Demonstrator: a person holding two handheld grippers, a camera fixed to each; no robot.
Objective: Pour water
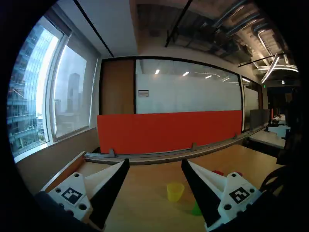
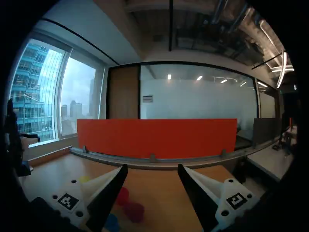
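My left gripper (image 1: 154, 161) is open above a wooden desk (image 1: 154, 208), with nothing between its fingers. A yellow cup (image 1: 175, 191) stands upright on the desk just ahead, below the gap. A green cup (image 1: 196, 209) sits beside it, partly hidden by the right finger. Two red cups (image 1: 218, 172) peek over that finger farther back. My right gripper (image 2: 152, 166) is also open and holds nothing. Below it stand two red cups (image 2: 134, 211), a blue cup (image 2: 112, 223) by the left finger, and a yellow one (image 2: 84, 179) behind that finger.
An orange divider panel (image 1: 170, 131) on a metal rail closes the desk's far edge. Large windows (image 1: 34, 108) run along the left. Another desk (image 2: 270, 160) lies to the right. A dark shape (image 2: 13, 143) sits at the left edge of the right gripper view.
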